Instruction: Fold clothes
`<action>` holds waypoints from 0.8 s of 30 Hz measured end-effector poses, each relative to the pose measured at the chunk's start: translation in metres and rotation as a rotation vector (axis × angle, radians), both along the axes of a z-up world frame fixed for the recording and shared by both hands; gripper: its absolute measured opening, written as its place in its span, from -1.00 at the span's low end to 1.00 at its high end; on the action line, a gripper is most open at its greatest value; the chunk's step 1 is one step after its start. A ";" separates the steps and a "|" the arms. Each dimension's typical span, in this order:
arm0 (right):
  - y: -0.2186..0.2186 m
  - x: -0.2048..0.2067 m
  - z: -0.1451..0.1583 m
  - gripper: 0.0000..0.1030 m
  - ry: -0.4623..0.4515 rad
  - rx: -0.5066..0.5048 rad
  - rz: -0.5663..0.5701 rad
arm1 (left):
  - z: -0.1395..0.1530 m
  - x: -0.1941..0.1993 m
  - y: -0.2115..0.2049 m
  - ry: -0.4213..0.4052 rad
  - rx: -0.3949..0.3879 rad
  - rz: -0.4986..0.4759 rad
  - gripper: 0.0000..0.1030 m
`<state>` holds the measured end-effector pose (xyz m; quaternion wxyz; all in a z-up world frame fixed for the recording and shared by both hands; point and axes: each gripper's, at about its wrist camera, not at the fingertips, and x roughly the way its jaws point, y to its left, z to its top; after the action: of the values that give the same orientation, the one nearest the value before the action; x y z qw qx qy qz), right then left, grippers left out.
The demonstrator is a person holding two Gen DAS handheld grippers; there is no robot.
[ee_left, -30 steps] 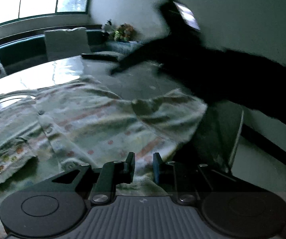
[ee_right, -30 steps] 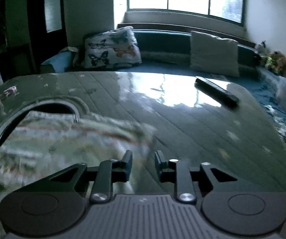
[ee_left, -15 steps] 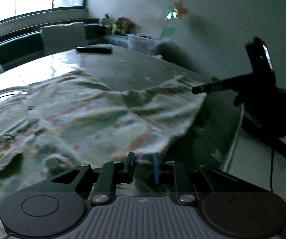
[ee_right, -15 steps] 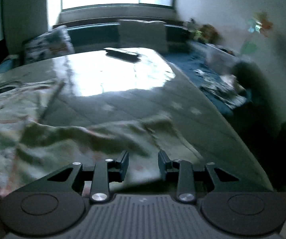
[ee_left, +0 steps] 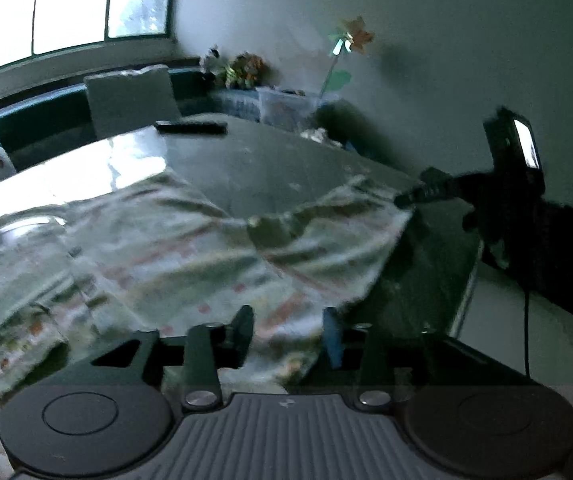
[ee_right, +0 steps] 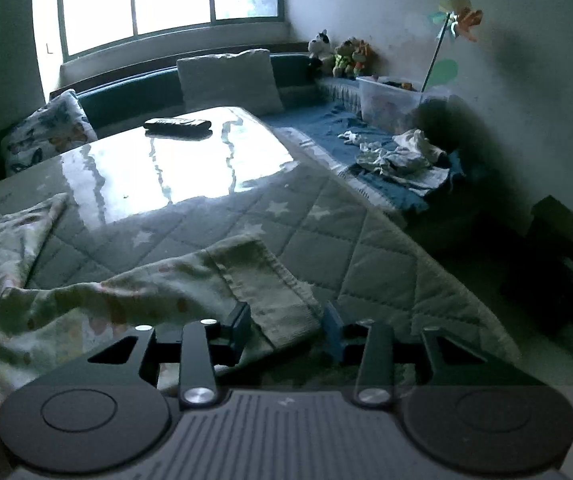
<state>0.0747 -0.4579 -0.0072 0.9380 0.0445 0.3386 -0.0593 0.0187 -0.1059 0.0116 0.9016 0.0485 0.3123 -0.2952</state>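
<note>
A pale garment (ee_left: 190,256) with a small coloured print lies spread and wrinkled on the quilted table cover (ee_right: 326,232). My left gripper (ee_left: 288,336) sits low over its near hem. Its jaws are opening, with cloth lying between the fingers and the pads apart from it. My right gripper (ee_right: 286,330) hovers at the garment's hemmed corner (ee_right: 262,280). Its jaws are opening too, and the corner lies loose between them. In the left wrist view the right gripper (ee_left: 418,196) shows as a dark shape at the garment's far right corner.
A black remote control (ee_right: 178,125) lies at the table's far end. Behind it runs a bench with cushions (ee_right: 228,80), soft toys (ee_right: 346,54), a clear plastic box (ee_right: 396,100) and loose clothes (ee_right: 402,158). The table edge (ee_left: 466,292) drops away at right.
Both grippers' jaws have widened. The right gripper swung from the garment's left part across the table, rolled, and came down at the right corner. The left gripper stayed at the near hem.
</note>
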 end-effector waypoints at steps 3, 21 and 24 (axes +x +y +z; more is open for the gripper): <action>0.003 0.000 -0.002 -0.14 -0.009 0.000 -0.001 | 0.001 0.009 0.001 0.011 -0.001 0.037 -0.08; 0.024 -0.018 0.078 -0.91 -0.184 0.136 0.117 | -0.026 0.027 -0.029 0.057 0.098 0.030 -0.08; 0.040 -0.019 0.106 -0.91 -0.232 0.169 0.202 | -0.027 0.025 -0.030 0.052 0.102 0.032 -0.08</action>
<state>0.0561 -0.4178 0.0990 0.9649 0.0954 0.2348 0.0694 0.0439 -0.1358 -0.0156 0.8941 0.0815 0.3510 -0.2658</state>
